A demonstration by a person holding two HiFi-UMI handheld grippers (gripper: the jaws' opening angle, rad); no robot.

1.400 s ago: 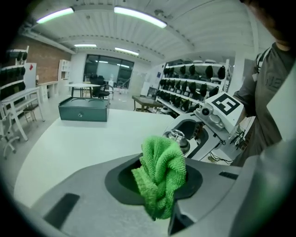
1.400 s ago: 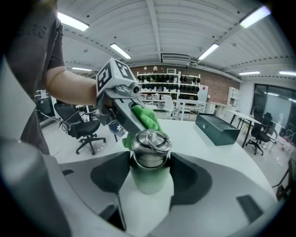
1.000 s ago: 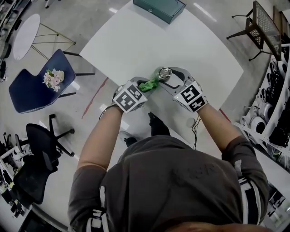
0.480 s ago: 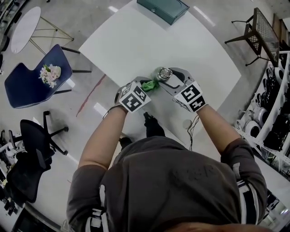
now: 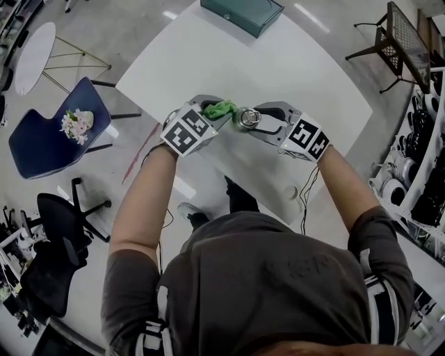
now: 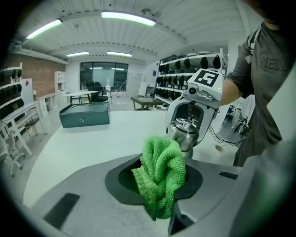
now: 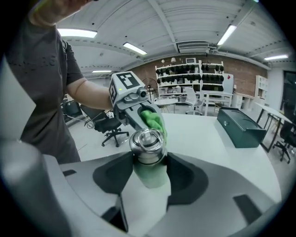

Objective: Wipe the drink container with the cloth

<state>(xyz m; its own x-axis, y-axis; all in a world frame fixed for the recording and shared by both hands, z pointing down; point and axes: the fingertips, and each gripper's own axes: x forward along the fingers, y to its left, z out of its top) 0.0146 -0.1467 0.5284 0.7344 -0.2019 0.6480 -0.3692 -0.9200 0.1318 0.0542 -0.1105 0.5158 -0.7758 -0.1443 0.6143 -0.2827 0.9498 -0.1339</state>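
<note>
Now clamping the bunched cloth in the left gripper, just beside the bottle. Gripping that bottle upright over the table with the right gripper (jaws half-spread, just been closing).

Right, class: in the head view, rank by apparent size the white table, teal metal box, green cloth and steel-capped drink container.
Largest: white table.
Then teal metal box, cropped by the frame.
Last, green cloth and steel-capped drink container: alike, unranked.

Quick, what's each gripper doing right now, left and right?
Left gripper: closed, holding the green cloth.
Right gripper: closed on the drink container, jaws just tightened.
</note>
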